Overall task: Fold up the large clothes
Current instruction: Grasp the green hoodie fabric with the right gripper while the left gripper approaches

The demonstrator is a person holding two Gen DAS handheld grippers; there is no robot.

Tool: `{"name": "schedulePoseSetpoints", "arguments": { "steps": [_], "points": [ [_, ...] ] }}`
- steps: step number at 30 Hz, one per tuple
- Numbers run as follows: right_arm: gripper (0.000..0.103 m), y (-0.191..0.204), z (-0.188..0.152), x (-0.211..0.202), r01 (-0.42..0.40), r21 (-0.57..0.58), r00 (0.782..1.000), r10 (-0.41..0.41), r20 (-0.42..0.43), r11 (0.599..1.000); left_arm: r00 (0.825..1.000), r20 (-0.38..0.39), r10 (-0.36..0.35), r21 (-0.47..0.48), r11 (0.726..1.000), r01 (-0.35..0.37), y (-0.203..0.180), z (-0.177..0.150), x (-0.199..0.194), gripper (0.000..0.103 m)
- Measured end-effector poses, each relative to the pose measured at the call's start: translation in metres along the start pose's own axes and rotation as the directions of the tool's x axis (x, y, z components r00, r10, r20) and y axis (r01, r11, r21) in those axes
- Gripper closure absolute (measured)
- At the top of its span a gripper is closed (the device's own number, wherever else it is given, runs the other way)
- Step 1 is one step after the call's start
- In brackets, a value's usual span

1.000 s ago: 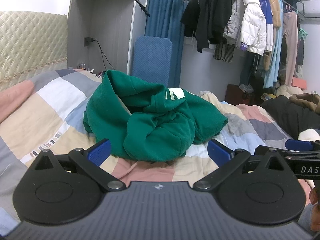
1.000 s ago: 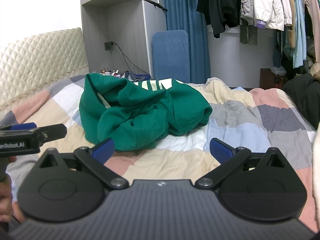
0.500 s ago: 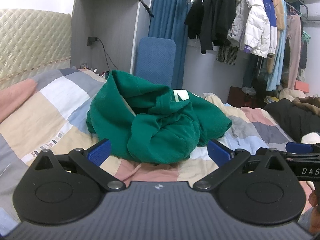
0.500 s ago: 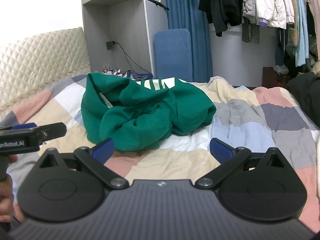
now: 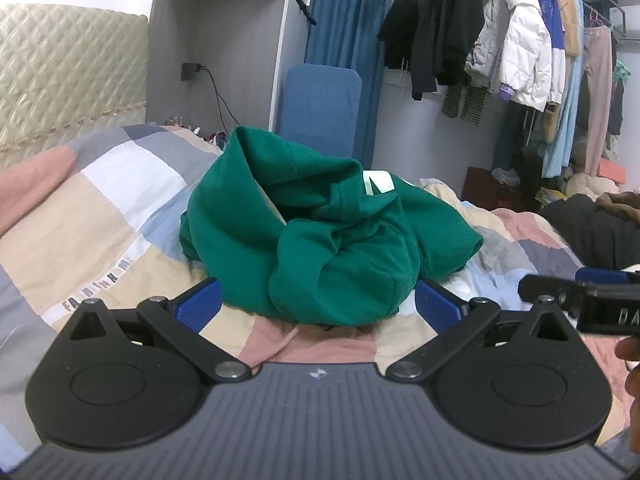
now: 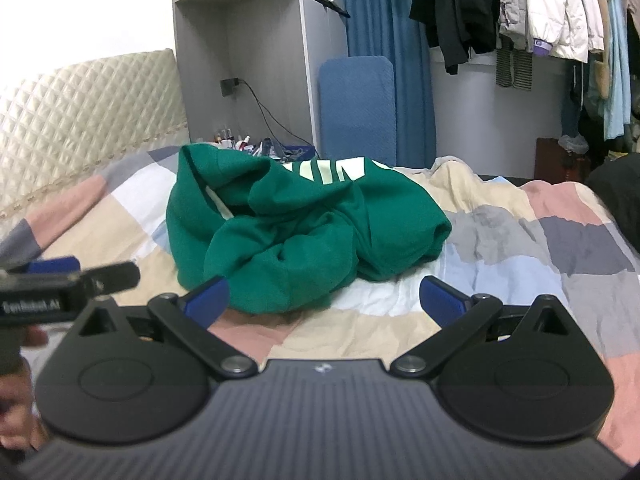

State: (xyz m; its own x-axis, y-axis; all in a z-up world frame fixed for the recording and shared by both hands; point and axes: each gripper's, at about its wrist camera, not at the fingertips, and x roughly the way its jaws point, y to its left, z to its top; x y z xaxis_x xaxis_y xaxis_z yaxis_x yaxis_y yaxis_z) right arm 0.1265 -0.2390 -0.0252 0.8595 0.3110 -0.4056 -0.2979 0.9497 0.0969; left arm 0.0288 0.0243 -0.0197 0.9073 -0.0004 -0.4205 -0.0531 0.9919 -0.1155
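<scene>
A green hoodie [image 5: 320, 232] with white lettering lies crumpled in a heap on the patchwork quilt [image 5: 100, 216]; in the right wrist view the hoodie [image 6: 296, 232] shows its lettering at the back. My left gripper [image 5: 318, 302] is open, its blue fingertips just short of the heap's near edge. My right gripper [image 6: 326, 298] is open too, its left tip close to the heap's front. Each gripper shows at the edge of the other's view: the right gripper [image 5: 580, 292] and the left gripper [image 6: 72, 276].
A quilted headboard [image 6: 80, 120] stands at the left. Beyond the bed are a grey cabinet [image 5: 224, 52], a blue padded board [image 5: 320, 108] and a rack of hanging clothes [image 5: 516, 56]. A dark garment [image 5: 592, 228] lies on the bed's right side.
Both grippers have moved a little closer to the hoodie, which now looks larger and nearer. The hoodie itself has not moved. Both stay open.
</scene>
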Motion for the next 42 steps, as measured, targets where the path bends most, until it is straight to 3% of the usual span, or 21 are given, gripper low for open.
{"name": "schedulePoseSetpoints", "arguments": {
  "steps": [5, 9, 12, 14, 17, 21, 23, 29, 30, 32, 34, 42],
  "points": [
    [0.0, -0.003, 0.009, 0.016, -0.039, 0.058, 0.999, 0.039, -0.005, 0.998, 0.999, 0.004, 0.036, 0.006, 0.999, -0.036, 0.007, 0.002, 0.016, 0.0],
    [0.0, 0.0, 0.015, 0.04, -0.055, 0.048, 0.998, 0.056, -0.037, 0.997, 0.999, -0.016, 0.035, -0.046, 0.998, -0.036, 0.022, 0.006, 0.034, 0.0],
    [0.008, 0.0, 0.016, 0.066, -0.089, 0.076, 0.993, 0.094, -0.075, 0.993, 0.999, -0.047, -0.015, -0.099, 0.995, 0.011, 0.035, 0.006, 0.049, 0.0],
    [0.018, 0.002, 0.014, 0.087, -0.131, 0.104, 0.983, 0.143, -0.113, 0.986, 0.997, -0.063, -0.033, -0.144, 0.989, 0.023, 0.042, 0.003, 0.056, 0.0],
    [0.021, 0.01, 0.01, 0.119, -0.141, 0.11, 0.972, 0.159, -0.172, 0.984, 0.997, -0.075, -0.032, -0.167, 0.986, 0.02, 0.047, 0.0, 0.061, 0.0],
    [0.021, 0.013, 0.003, 0.163, -0.105, 0.149, 0.97, 0.135, -0.204, 0.983, 0.997, -0.074, -0.031, -0.201, 0.979, 0.016, 0.054, -0.004, 0.065, 0.0],
    [0.021, 0.014, -0.001, 0.184, -0.05, 0.155, 0.969, 0.086, -0.23, 0.987, 0.997, -0.074, -0.033, -0.23, 0.973, 0.015, 0.06, -0.005, 0.069, 0.0],
    [0.021, 0.021, -0.01, 0.228, 0.025, 0.087, 0.967, -0.002, -0.254, 0.996, 0.989, -0.119, -0.086, -0.321, 0.946, 0.043, 0.074, -0.011, 0.085, 0.0],
    [0.027, 0.022, -0.01, 0.231, 0.019, 0.091, 0.966, 0.005, -0.258, 0.996, 0.989, -0.125, -0.085, -0.322, 0.946, 0.041, 0.074, -0.013, 0.087, 0.0],
    [0.053, 0.024, -0.008, 0.229, 0.01, 0.099, 0.968, 0.015, -0.251, 0.995, 0.989, -0.126, -0.077, -0.313, 0.949, 0.034, 0.074, -0.014, 0.088, 0.0],
    [0.072, 0.027, -0.003, 0.222, -0.013, 0.077, 0.97, 0.031, -0.24, 0.997, 0.99, -0.119, -0.074, -0.31, 0.95, 0.034, 0.073, -0.013, 0.088, 0.0],
    [0.085, 0.032, 0.021, 0.153, -0.158, -0.011, 0.966, 0.153, -0.207, 0.987, 0.995, -0.087, -0.049, -0.297, 0.955, 0.021, 0.071, -0.014, 0.082, 0.0]
  ]
}}
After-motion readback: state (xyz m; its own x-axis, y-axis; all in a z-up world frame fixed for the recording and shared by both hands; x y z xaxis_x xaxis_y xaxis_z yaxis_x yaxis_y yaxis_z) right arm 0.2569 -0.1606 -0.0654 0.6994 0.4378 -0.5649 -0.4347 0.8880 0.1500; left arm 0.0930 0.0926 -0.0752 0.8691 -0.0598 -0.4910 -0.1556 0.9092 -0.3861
